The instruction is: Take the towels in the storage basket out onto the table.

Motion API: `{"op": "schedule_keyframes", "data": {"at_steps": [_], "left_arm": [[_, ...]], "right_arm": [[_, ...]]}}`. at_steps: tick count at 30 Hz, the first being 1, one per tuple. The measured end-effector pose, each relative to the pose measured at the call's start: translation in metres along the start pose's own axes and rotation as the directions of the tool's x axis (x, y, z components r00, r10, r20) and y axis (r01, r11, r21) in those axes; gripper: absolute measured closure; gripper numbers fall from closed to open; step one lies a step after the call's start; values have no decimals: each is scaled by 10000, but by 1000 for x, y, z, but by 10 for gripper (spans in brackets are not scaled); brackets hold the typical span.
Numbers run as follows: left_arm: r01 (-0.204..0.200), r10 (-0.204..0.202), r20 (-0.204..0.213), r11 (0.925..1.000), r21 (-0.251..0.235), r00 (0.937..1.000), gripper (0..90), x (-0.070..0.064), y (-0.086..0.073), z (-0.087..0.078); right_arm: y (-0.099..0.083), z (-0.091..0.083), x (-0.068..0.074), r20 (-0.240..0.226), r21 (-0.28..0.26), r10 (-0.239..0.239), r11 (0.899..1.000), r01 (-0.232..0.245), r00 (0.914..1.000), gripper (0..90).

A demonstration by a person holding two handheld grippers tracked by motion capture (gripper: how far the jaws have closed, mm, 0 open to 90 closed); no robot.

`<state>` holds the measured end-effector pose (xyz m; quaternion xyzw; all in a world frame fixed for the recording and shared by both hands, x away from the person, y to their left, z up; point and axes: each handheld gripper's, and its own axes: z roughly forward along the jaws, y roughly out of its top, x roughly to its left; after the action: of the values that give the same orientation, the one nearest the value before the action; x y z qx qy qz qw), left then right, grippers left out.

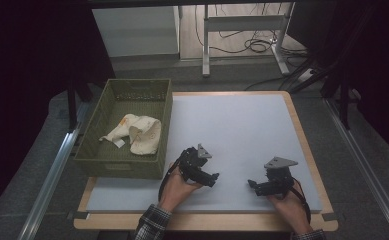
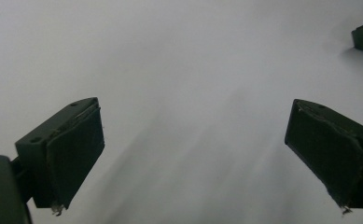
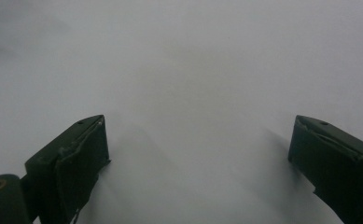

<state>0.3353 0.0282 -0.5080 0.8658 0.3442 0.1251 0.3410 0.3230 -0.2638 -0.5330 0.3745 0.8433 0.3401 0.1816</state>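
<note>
Near edge: left black tongs [image 1: 215, 179] and right black tongs [image 1: 251, 184] both spread wide, holding nothing, low over white worktop [image 1: 232, 125]. Farther left: crumpled cream cloth [image 1: 136, 133] lying inside olive woven basket [image 1: 164, 130].

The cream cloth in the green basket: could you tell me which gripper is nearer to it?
Left. The left gripper rests on the white mat just right of the basket holding the cloth; the right gripper lies farther right.

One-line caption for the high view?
Both open grippers, left gripper and right gripper, rest on the white mat; cloth lies in green basket.
</note>
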Motion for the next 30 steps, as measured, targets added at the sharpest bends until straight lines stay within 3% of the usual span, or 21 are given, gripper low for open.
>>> {"op": "schedule_keyframes", "data": {"at_steps": [10,25,30], "left_arm": [[39,-39,274,10000,14,9996,50,9,20,-12],[-98,98,-127,9999,-24,9999,50,40,48,-45],[-154,155,-440,9999,32,9989,49,54,56,-56]], "right_arm": [[0,0,0,-1,2,1,10000,-1,10000,50],[0,0,0,-3,-9,-25,10000,25,10000,50],[0,0,0,-1,-29,-22,10000,22,10000,50]]}}
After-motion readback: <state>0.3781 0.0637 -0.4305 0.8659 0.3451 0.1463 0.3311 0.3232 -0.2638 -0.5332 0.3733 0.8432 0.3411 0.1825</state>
